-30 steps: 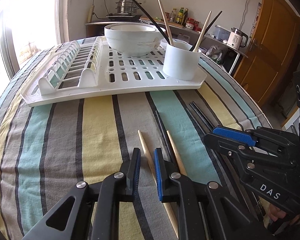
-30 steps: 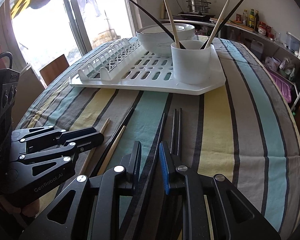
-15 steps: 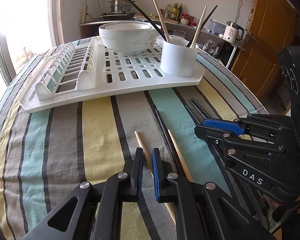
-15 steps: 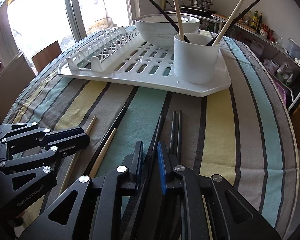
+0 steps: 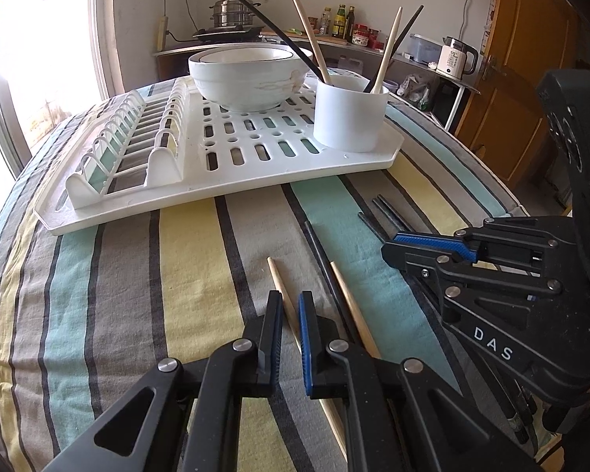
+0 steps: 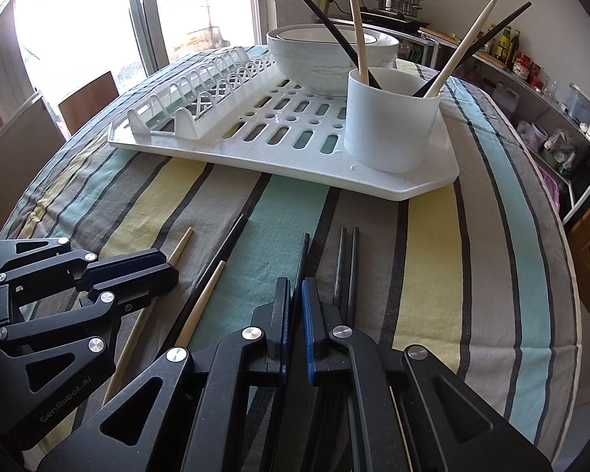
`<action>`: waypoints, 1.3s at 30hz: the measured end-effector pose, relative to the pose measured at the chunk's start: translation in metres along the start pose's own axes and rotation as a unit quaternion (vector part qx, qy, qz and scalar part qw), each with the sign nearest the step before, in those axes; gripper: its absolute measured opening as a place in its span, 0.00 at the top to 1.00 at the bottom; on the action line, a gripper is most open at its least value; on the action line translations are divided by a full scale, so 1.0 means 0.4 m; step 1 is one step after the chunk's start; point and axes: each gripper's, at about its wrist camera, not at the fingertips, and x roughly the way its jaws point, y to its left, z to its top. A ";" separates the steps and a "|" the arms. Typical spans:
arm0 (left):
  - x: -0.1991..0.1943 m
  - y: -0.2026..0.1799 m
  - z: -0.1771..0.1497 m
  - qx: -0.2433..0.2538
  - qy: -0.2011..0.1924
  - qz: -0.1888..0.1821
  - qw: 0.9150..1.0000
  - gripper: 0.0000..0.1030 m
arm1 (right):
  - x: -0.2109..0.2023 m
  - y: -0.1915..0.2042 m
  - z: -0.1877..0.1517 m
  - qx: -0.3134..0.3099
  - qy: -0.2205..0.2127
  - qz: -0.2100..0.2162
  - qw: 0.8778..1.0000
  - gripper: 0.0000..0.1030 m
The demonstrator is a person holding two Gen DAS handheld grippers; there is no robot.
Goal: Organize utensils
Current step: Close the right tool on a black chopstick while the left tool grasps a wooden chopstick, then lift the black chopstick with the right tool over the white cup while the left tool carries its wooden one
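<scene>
Striped cloth [image 5: 110, 299] covers the surface; its rounded edge drops off at 3 o'clock in the right wrist view, with a broad bare band of cloth between that edge and the utensils.

Left tongs [image 5: 290, 306]: jaws have just been closing, now pinching a wooden chopstick [image 5: 276, 275], a pale, round, tapered stick lying flat on the cloth. A second wooden chopstick [image 5: 350, 306] lies just beside it toward 3 o'clock, a black one between them.

Right tongs [image 6: 296, 295]: jaws have just been closing, now pressed onto a black chopstick [image 6: 303, 251], thin and matte. A pair of black chopsticks [image 6: 348, 259] lies parallel just to its right.

At 12 o'clock, a white plastic drying rack [image 6: 373, 185], slotted and ribbed, smooth rim, carries stacked white bowls [image 6: 314, 63] and a white cylindrical holder [image 6: 389, 133] with four chopsticks already standing tilted in it. Open cloth separates rack edge from the loose chopsticks.
</scene>
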 end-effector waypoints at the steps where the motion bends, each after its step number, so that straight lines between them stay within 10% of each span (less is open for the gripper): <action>1: 0.000 0.000 0.001 0.000 0.000 0.000 1.000 0.93 | -0.001 -0.003 -0.001 0.004 -0.001 0.005 1.000 0.95; 39: -0.317 0.008 0.076 -0.004 -0.129 -0.047 0.990 0.96 | -0.363 -0.053 0.036 0.054 -0.219 0.054 0.973 0.96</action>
